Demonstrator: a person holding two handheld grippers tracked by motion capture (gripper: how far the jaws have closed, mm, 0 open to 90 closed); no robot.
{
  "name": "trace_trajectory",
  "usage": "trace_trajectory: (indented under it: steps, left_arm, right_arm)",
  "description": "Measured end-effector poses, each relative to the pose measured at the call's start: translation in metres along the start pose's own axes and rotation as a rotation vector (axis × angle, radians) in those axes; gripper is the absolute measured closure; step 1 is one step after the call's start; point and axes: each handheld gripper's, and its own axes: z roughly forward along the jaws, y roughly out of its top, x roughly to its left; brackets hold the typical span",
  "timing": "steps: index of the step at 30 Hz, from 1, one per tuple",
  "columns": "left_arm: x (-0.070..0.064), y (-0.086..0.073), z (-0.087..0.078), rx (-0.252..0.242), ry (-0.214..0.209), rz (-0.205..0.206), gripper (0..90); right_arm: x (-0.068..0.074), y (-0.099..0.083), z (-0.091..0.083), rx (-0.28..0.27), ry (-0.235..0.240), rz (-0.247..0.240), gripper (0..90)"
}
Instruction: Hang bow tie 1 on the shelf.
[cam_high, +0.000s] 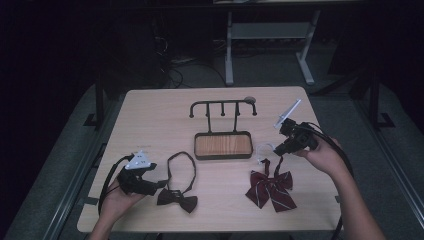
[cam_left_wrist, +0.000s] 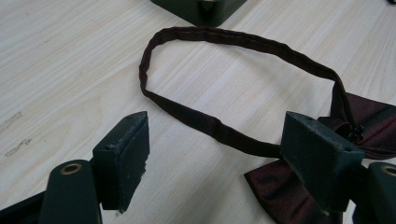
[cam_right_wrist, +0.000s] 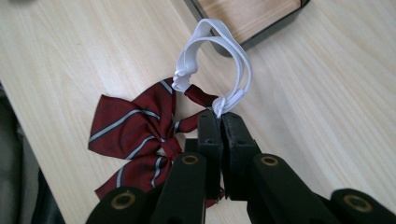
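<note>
The right gripper (cam_right_wrist: 220, 116) is clenched on the white elastic loop (cam_right_wrist: 233, 56) of the striped maroon bow tie (cam_right_wrist: 135, 130), near right of the tray (cam_high: 223, 155). The left gripper (cam_left_wrist: 217, 140) stands released beside the dark bow tie (cam_left_wrist: 280, 186), near left. No writing is readable.

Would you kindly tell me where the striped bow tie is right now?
In the high view, the striped bow tie lies at the table's front right, below the tray; the right gripper pinches its white strap.
</note>
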Motion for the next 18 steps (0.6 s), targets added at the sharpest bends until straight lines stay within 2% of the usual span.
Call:
trace_trajectory:
  steps: [6,11,18]
  left_arm:
    - [0.0,0.0,0.0,0.0,0.0,0.0,24.3]
    - [0.0,0.0,0.0,-0.004,0.0,-0.003,24.3]
    - [0.001,0.0,-0.001,0.0,0.001,0.007,24.3]
  right_arm:
    - [0.004,0.004,-0.01,-0.016,0.014,-0.016,86.9]
    - [0.012,0.011,-0.022,-0.019,0.004,-0.043,87.0]
    - [0.015,0.017,-0.031,-0.022,0.0,-0.059,87.0]
